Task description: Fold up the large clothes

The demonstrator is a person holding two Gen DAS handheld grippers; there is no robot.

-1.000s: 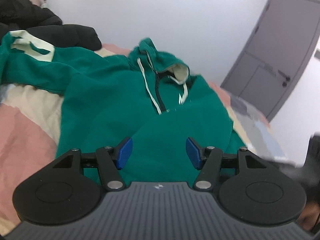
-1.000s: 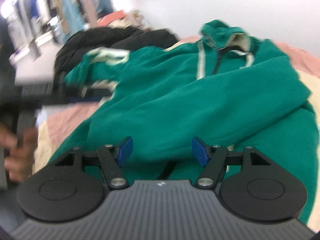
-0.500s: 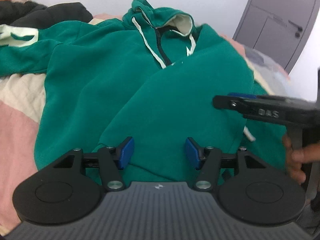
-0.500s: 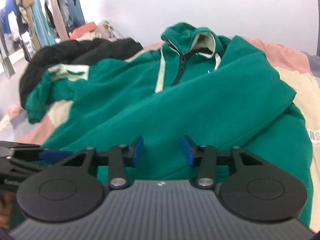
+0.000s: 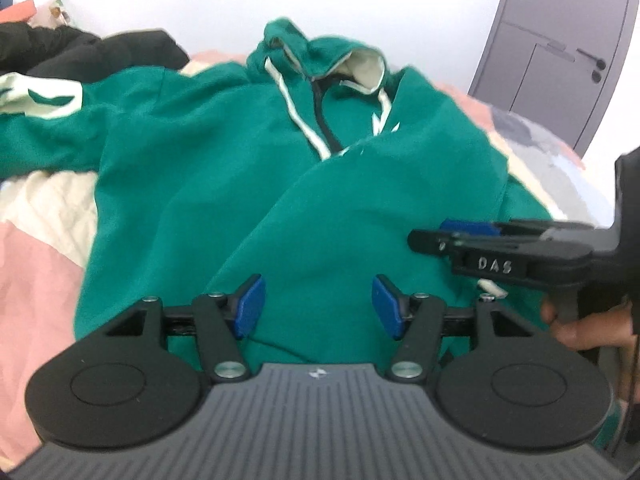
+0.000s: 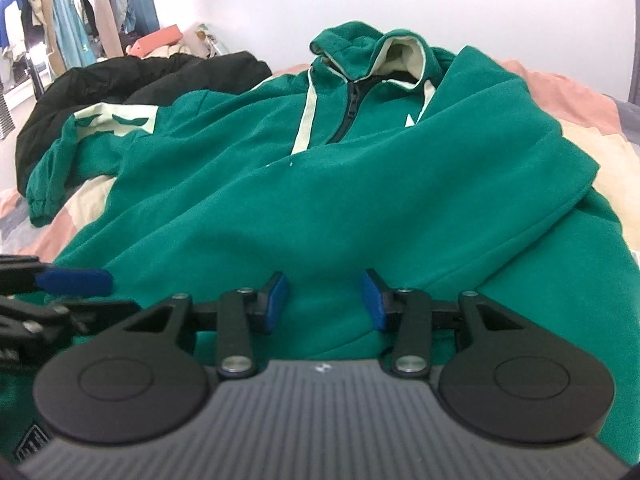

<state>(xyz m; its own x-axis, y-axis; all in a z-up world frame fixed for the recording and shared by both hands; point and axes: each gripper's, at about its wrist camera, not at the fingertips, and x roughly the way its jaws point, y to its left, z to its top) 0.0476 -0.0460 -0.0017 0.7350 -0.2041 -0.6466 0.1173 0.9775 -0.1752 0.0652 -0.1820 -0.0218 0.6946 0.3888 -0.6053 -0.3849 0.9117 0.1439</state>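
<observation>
A green zip hoodie (image 5: 240,160) lies front up on the bed, hood (image 5: 340,56) at the far end, its right sleeve folded across the chest. The other sleeve (image 6: 100,132), with a pale patch, stretches out to the left. My left gripper (image 5: 318,304) hovers open just above the near hem, only fabric behind its blue pads. My right gripper (image 6: 324,300) is low over the same hem of the hoodie (image 6: 360,184), jaws narrower but apart, nothing pinched. Each gripper shows side-on in the other's view: the right gripper (image 5: 452,232), the left gripper (image 6: 72,282).
A black jacket (image 5: 100,52) is heaped at the bed's far left, behind the sleeve. The pink and cream bedspread (image 5: 36,240) shows around the hoodie. A grey door (image 5: 560,60) stands at the far right. Hanging clothes (image 6: 60,20) fill the far left. A hand (image 5: 592,324) holds the right gripper.
Both grippers sank toward the hoodie's near hem. The right gripper's jaws narrowed. The left view levelled out, and the right gripper came into it from the right.
</observation>
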